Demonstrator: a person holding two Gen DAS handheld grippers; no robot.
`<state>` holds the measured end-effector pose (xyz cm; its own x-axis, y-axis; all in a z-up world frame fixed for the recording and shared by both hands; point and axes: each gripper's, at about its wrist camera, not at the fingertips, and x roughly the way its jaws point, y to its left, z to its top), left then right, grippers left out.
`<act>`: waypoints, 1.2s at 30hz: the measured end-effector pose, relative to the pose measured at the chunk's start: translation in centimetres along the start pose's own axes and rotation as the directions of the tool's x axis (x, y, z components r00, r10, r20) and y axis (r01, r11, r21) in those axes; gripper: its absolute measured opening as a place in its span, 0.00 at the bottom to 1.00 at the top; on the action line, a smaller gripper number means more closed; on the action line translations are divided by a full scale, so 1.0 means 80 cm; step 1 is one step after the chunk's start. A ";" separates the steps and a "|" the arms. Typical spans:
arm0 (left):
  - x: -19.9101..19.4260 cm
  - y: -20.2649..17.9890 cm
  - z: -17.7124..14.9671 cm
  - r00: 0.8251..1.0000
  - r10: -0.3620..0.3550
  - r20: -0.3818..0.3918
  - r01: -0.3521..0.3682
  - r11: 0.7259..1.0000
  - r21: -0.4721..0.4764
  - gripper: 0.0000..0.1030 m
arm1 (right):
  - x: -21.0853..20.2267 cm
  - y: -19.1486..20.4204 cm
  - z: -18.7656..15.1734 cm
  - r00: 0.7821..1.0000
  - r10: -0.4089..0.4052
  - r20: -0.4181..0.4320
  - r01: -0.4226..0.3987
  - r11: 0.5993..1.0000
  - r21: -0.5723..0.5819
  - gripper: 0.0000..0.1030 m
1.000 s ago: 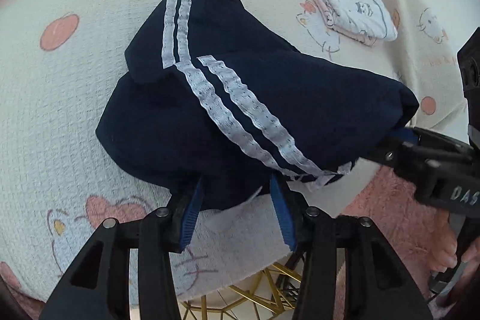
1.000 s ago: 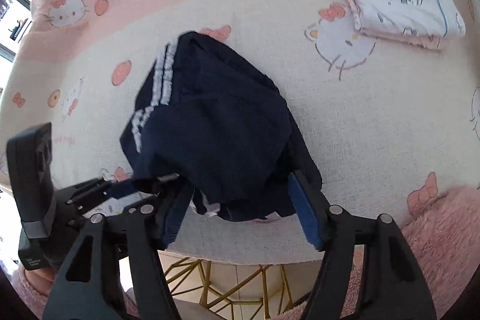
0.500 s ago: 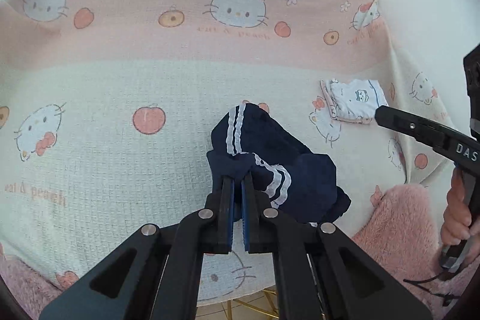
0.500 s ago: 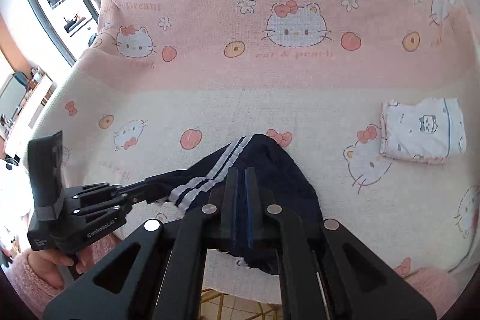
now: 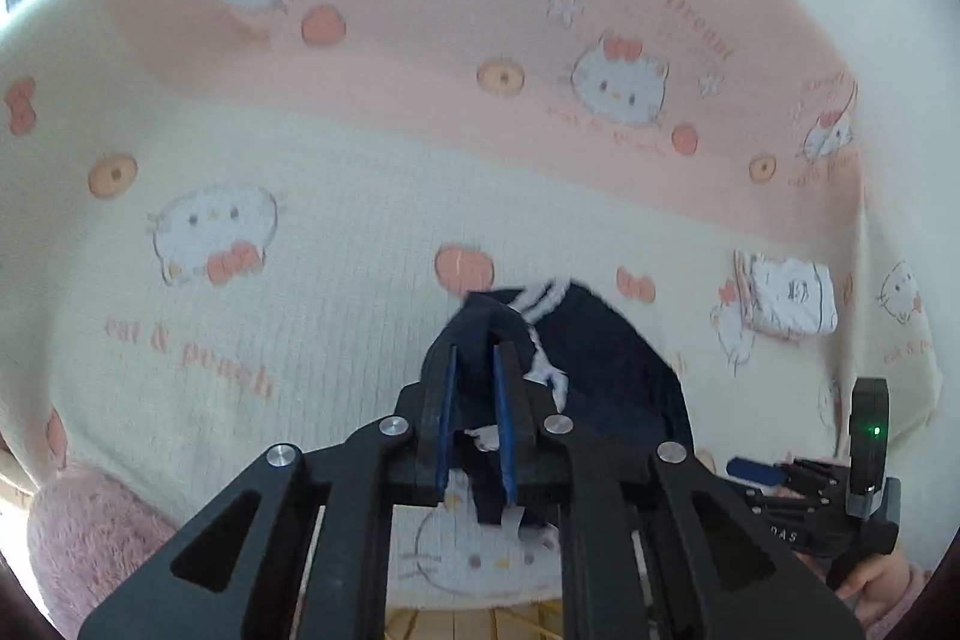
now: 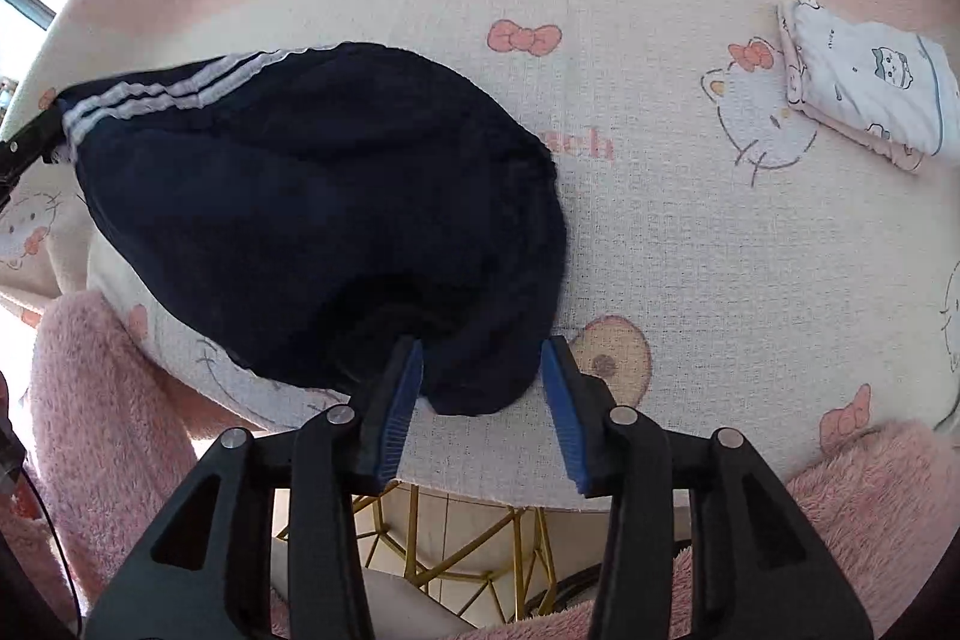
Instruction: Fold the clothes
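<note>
A navy garment with two white stripes lies bunched on the Hello Kitty blanket, near the front edge. My left gripper is shut on the navy garment at its striped end, with cloth pinched between the blue pads. That gripper's tip shows at the left edge of the right wrist view, holding the striped corner up. My right gripper is open, its blue pads on either side of the garment's near edge.
A folded white printed garment lies at the right on the blanket; it also shows in the left wrist view. Pink fluffy sleeves flank the front edge. A gold wire frame shows below the blanket's edge.
My right gripper has let go, opened and dropped low to the garment's near edge. My left gripper has kept its grip and pulled the striped end out to the left.
</note>
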<state>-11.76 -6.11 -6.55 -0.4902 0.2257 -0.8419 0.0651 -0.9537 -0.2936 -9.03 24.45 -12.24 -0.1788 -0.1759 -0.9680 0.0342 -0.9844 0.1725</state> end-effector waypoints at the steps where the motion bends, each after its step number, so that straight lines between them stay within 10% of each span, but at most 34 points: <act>1: 0.008 -0.002 -0.011 1.000 -0.004 -0.023 0.004 1.000 0.005 0.21 | 0.007 0.004 -0.001 1.000 0.010 -0.018 -0.011 1.000 -0.014 0.55; 9: 0.075 -0.034 -0.084 0.983 -0.057 -0.176 0.065 0.997 0.044 0.37 | 0.083 0.038 -0.013 0.995 -0.001 -0.098 -0.010 0.994 -0.107 0.60; 10: 0.084 -0.039 -0.092 0.979 -0.065 -0.195 0.076 0.996 0.048 0.38 | 0.079 0.038 -0.012 0.997 0.007 -0.071 -0.014 0.994 -0.108 0.55; 11: 0.101 -0.045 -0.098 0.968 -0.082 -0.238 0.096 0.994 0.046 0.38 | 0.074 0.038 -0.010 0.999 0.014 -0.045 -0.019 0.994 -0.109 0.26; 13: 0.132 -0.057 -0.110 0.941 -0.111 -0.319 0.132 0.990 0.044 0.38 | 0.065 0.038 -0.008 1.000 0.029 0.008 -0.027 0.993 -0.112 0.13; 15: 0.141 -0.078 -0.115 0.948 -0.065 -0.311 0.109 0.986 0.126 0.28 | 0.049 0.036 -0.003 0.998 0.020 0.064 -0.012 0.993 -0.116 0.10; 16: 0.143 -0.087 -0.117 0.952 -0.045 -0.304 0.099 0.982 0.163 0.05 | 0.038 0.034 0.000 0.995 0.014 0.095 -0.003 0.993 -0.116 0.09; 24: 0.035 -0.082 -0.067 0.966 -0.230 -0.121 0.242 0.965 0.102 0.04 | -0.106 0.011 0.006 0.935 0.096 0.341 -0.069 0.993 -0.092 0.09; 33: -0.085 -0.076 -0.013 0.908 -0.408 0.098 0.403 0.913 0.066 0.05 | -0.220 0.044 0.009 0.826 0.273 0.494 -0.217 0.962 -0.168 0.09; 36: -0.064 -0.058 -0.015 0.942 -0.328 0.067 0.327 0.944 0.036 0.06 | -0.207 0.037 0.026 0.857 0.193 0.477 -0.154 0.981 -0.121 0.10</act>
<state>-8.49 -2.59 -1.46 -0.5412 0.5126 -0.6666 -0.1297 -0.8342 -0.5361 -7.99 24.43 4.64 -0.6161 -0.3419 -0.7096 0.1797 -0.9381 0.2960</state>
